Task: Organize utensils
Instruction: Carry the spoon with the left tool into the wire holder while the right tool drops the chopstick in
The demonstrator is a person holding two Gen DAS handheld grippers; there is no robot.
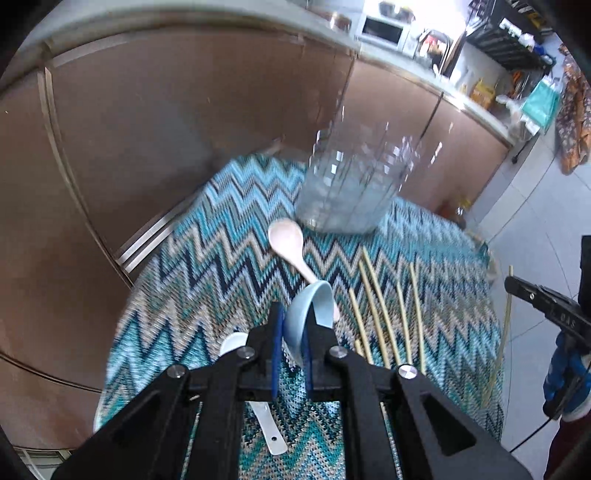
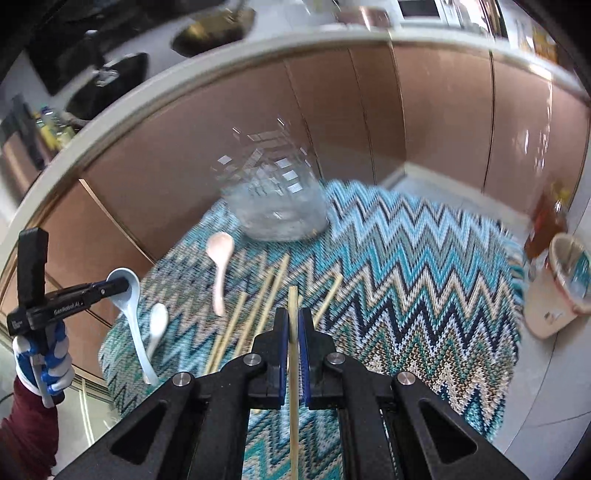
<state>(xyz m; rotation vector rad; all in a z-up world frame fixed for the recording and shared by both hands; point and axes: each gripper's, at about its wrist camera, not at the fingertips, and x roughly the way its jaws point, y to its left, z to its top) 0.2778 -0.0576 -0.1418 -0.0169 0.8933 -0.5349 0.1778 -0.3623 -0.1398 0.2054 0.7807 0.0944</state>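
Observation:
My left gripper (image 1: 293, 314) is shut on a light blue spoon (image 1: 308, 314), held by its bowl above the zigzag cloth (image 1: 229, 258); the right wrist view shows this spoon (image 2: 129, 306) hanging handle down. My right gripper (image 2: 292, 317) is shut on a wooden chopstick (image 2: 293, 369), lifted above the cloth (image 2: 424, 295). A clear glass jar (image 1: 351, 184) stands at the far side; it also shows in the right wrist view (image 2: 277, 199). A pink spoon (image 1: 288, 251), a white spoon (image 1: 266, 424) and several chopsticks (image 1: 380, 314) lie on the cloth.
Brown cabinet doors (image 1: 166, 129) stand right behind the cloth-covered table. A cream bin (image 2: 557, 284) stands on the tiled floor at the right. The counter above holds a microwave (image 1: 382, 29) and a sink (image 2: 214, 31).

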